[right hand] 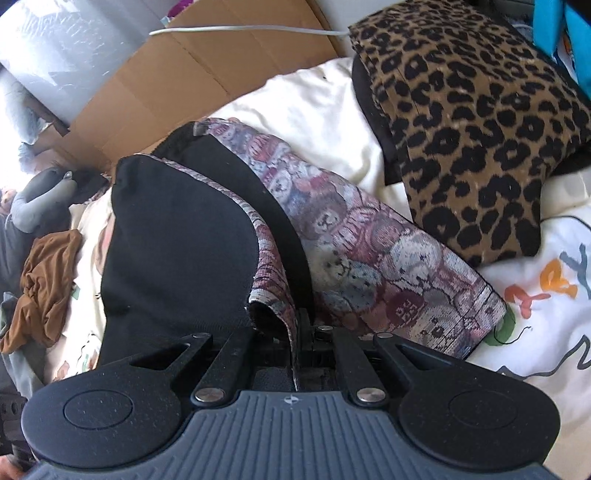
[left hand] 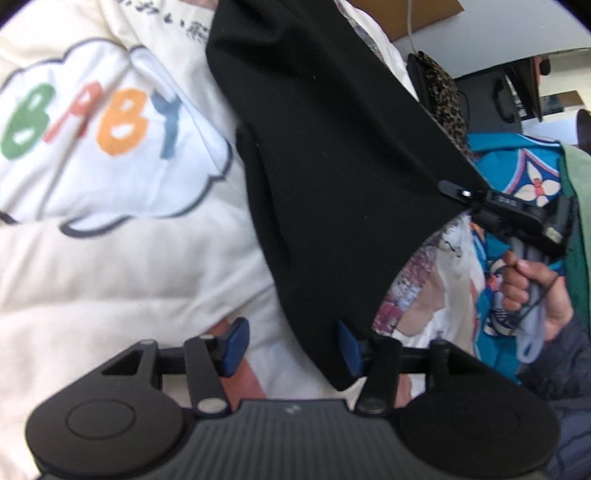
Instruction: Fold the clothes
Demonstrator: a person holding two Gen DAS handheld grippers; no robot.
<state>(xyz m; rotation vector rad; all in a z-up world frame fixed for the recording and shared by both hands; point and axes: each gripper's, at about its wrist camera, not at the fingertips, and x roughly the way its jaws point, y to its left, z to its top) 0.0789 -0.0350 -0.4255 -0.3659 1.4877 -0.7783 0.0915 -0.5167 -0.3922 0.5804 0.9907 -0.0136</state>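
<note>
Left claw [left hand: 291, 349] stands partly open, two blue pads apart; the black garment [left hand: 332, 166] hangs just against the right-hand pad [left hand: 347, 349], the left-hand pad [left hand: 236, 345] is clear of it, nothing pinched. Underneath, one cream quilt [left hand: 110, 258] with one cloud patch reading BABY [left hand: 92, 122], four coloured letters.

Right claw [left hand: 452, 189] seen from the left wrist view: closed on the garment's far corner, one hand [left hand: 532, 288] around its grip. Behind it one blue patterned cloth [left hand: 524, 173].

Right wrist view, left to right: one brown crumpled cloth [right hand: 44, 284] on the quilt edge, one grey bundle [right hand: 40, 206] above it, one cardboard sheet [right hand: 207, 70] behind. Right claw [right hand: 301, 332] jaws together, clamped on the garment's edge, fabric running down between them. Garment [right hand: 177, 251] is black on one face, teddy-bear weave [right hand: 388, 266] on the other, draped over the quilt [right hand: 321, 118]. One leopard-print piece [right hand: 476, 140] lies just beside and partly behind the bear fabric. One white cable [right hand: 251, 29] across the cardboard.
</note>
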